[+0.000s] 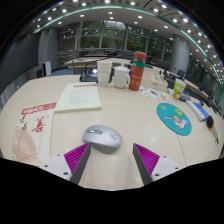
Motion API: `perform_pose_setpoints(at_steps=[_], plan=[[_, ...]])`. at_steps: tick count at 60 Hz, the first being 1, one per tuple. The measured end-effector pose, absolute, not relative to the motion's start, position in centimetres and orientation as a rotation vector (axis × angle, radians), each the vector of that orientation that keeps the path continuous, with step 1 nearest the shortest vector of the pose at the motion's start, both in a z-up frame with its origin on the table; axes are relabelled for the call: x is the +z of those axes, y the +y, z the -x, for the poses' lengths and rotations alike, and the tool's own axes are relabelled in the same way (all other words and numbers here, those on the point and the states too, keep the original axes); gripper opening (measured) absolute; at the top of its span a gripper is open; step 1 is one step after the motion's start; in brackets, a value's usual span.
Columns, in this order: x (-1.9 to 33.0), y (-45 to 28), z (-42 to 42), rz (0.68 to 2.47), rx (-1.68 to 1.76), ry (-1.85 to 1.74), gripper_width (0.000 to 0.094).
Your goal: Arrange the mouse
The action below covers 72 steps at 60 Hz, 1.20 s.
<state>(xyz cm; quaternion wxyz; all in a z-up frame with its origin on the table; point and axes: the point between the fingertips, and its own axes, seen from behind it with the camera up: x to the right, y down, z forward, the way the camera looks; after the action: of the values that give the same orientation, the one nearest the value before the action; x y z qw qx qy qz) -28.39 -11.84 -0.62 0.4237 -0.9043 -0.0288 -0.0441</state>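
A grey computer mouse lies on the beige table, just ahead of the fingers and between their tips, nearer the left finger. My gripper is open, its magenta pads on either side with gaps to the mouse. A round teal mouse mat with a cartoon print lies farther off to the right of the mouse.
A white booklet and a red-and-white paper lie to the left. An orange-red cylinder, a white cup and other desk items stand at the far side. Small objects lie beyond the mat.
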Motion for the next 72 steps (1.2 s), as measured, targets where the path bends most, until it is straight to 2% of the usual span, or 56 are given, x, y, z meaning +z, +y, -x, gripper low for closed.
perform_pose_setpoints(at_steps=[19, 25, 31, 49, 54, 62, 67, 72], plan=[[-0.9, -5.0, 28.0, 2.264, -0.133, -0.090, 0.0828], [-1.2, -3.7, 28.4, 2.263, -0.101, -0.091, 0.0743], [-1.4, -3.1, 29.3, 2.266, -0.055, -0.099, 0.0527], [-1.0, -2.9, 29.5, 2.260, -0.051, -0.132, 0.0367], [1.9, -2.9, 29.9, 2.220, -0.020, -0.159, 0.0367], [11.4, -1.8, 28.9, 2.074, 0.043, -0.154, 0.0364], [16.8, -1.0, 25.5, 1.994, 0.097, -0.097, 0.0365], [19.8, 0.4, 20.2, 1.953, 0.111, -0.030, 0.0363]])
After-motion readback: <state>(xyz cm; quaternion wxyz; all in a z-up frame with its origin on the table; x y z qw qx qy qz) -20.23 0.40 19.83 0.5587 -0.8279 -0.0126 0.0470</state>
